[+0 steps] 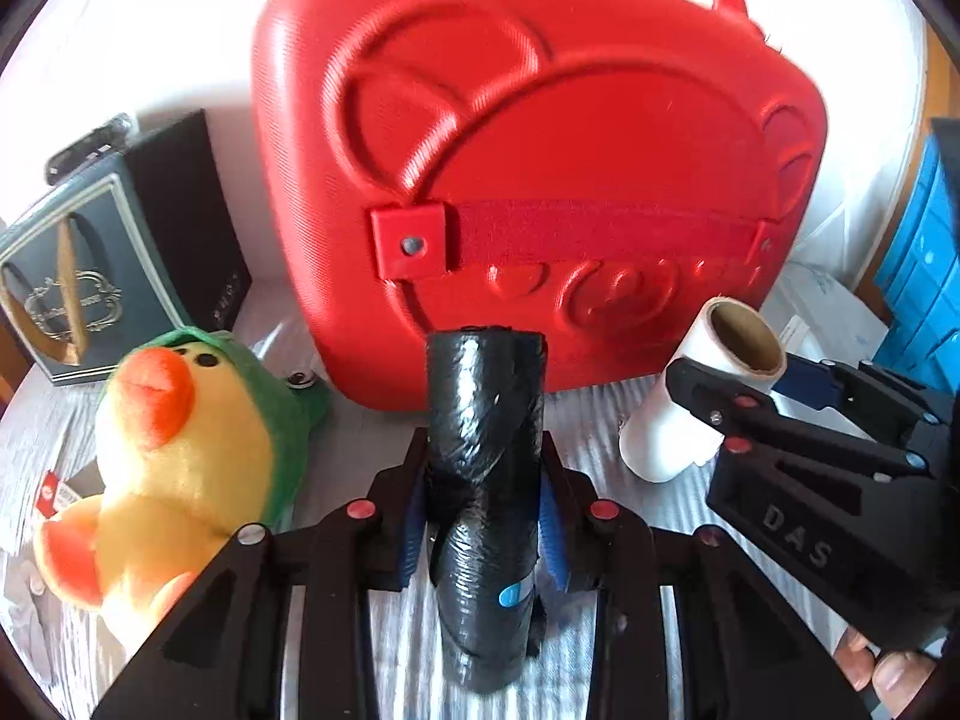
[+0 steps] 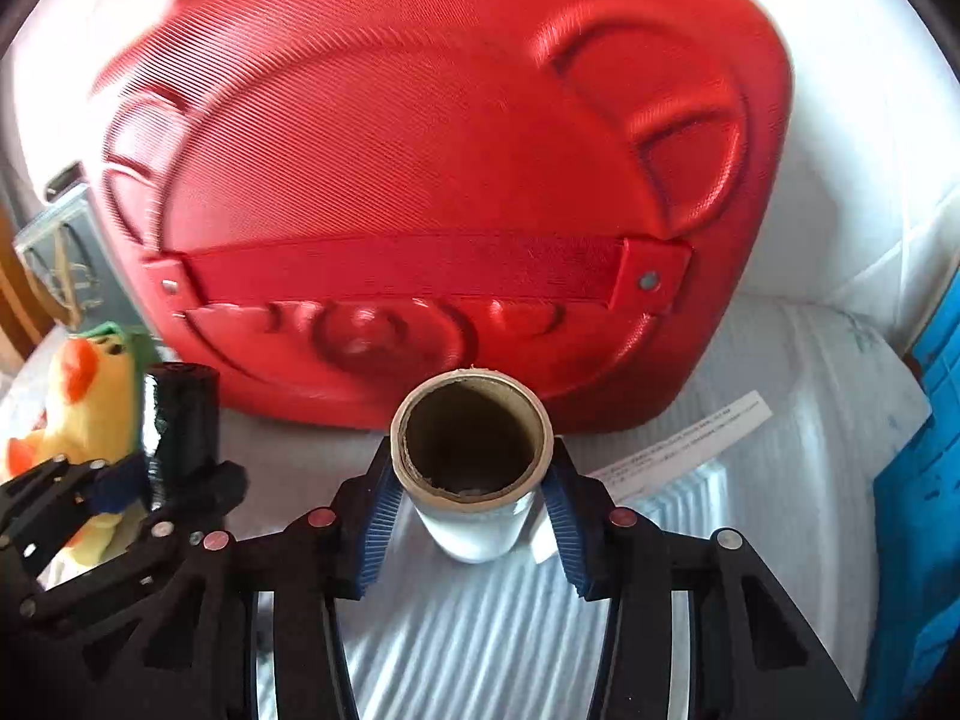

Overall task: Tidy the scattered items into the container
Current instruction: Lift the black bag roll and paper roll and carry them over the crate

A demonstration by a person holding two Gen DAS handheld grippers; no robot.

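Left tool [image 1: 483, 516] clenches black roll [image 1: 483, 480]; right tool [image 2: 474, 516] apparently grips white roll [image 2: 474, 480].

A red hard-shell case [image 1: 540, 180] with embossed curves and a strap across its front fills the upper centre of both views, closed and standing upright. A black roll of plastic bags [image 1: 483, 480] stands nearly upright at lower centre of the left view, off the surface. To its right, a white roll with a brown cardboard core [image 2: 474, 462] tilts, open end facing up. A yellow plush duck with orange beak and green hood [image 1: 180, 450] lies lower left.
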